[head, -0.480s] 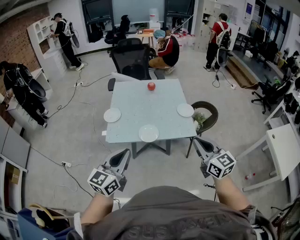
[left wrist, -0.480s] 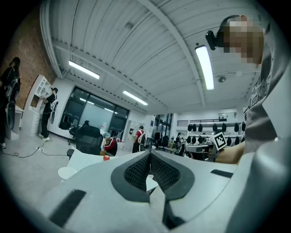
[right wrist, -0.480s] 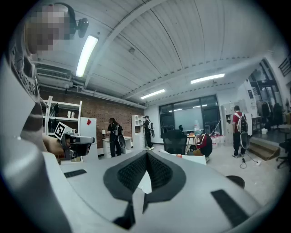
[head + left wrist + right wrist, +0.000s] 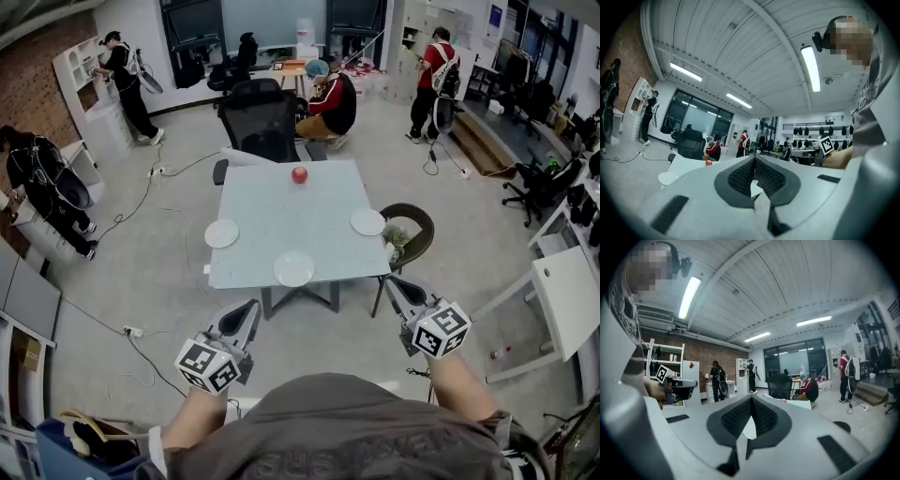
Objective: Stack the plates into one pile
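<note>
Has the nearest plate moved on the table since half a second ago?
No. The nearest plate sits where it did, by the near edge of the table, about midway along it.

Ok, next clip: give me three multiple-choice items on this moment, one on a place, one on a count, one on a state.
1. Where on the table is the red fruit?
A. close to the far edge
B. at the near edge
C. on a plate

2. How many white plates lie on the table?
A. two
B. three
C. four

3. How do the plates lie?
A. all in one pile
B. two stacked, one apart
C. each apart, none stacked

Answers:
1 A: the fruit sits on bare tabletop by the edge farthest from the person.
2 B: there is a left plate, a near plate at the front edge and a right plate.
3 C: bare tabletop shows between all three.
</note>
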